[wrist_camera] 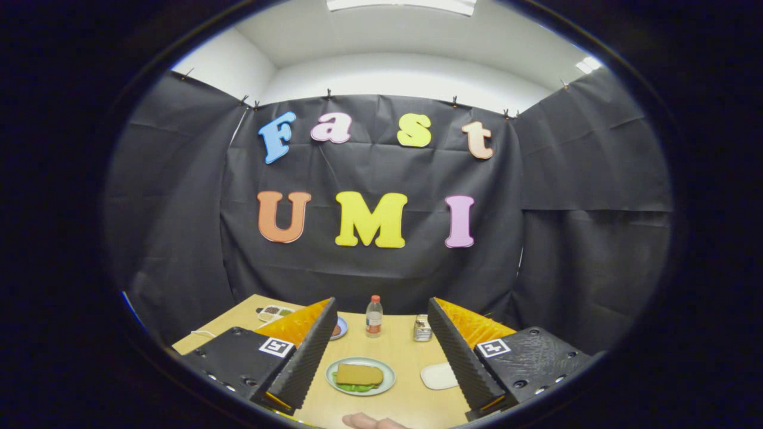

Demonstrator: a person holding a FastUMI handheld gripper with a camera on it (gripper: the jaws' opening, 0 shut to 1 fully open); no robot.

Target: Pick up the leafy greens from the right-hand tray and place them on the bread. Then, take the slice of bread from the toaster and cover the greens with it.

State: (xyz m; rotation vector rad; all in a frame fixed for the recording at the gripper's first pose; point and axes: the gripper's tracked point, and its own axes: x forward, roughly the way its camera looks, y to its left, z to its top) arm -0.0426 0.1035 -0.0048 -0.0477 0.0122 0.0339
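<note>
Gripper view: black cloth booth wall (381,274) takes up most of the scene, white room wall and ceiling above it. Below, light wooden table (393,351) runs from the fingers out to the cloth. Gripper (381,357) held high over the near table edge, fingers spread wide apart, nothing between the pads, clamped on nothing; one finger (307,357) at 8 o'clock from the plate, the other finger (462,357) at 4 o'clock from it. Between the fingers, on the table, sits a pale green plate (387,369) with a sandwich: top bread slice (359,374) lying flat over the leafy greens (356,388), green edge sticking out at the slice's 6 o'clock side. White flat tray (438,376) just beside the plate at 3 o'clock, partly hidden by the right finger. Plastic bottle (374,317) with red cap upright at 12 o'clock from the plate, well beyond it. Small metal toaster (422,329) at 1 o'clock, near the bottle. Dish (338,328) at 11 o'clock, mostly hidden behind the left finger. Compartment tray (273,312) further out at 10 o'clock, contents too small to tell. Bit of a hand (372,422) at 6 o'clock, near table edge.
</note>
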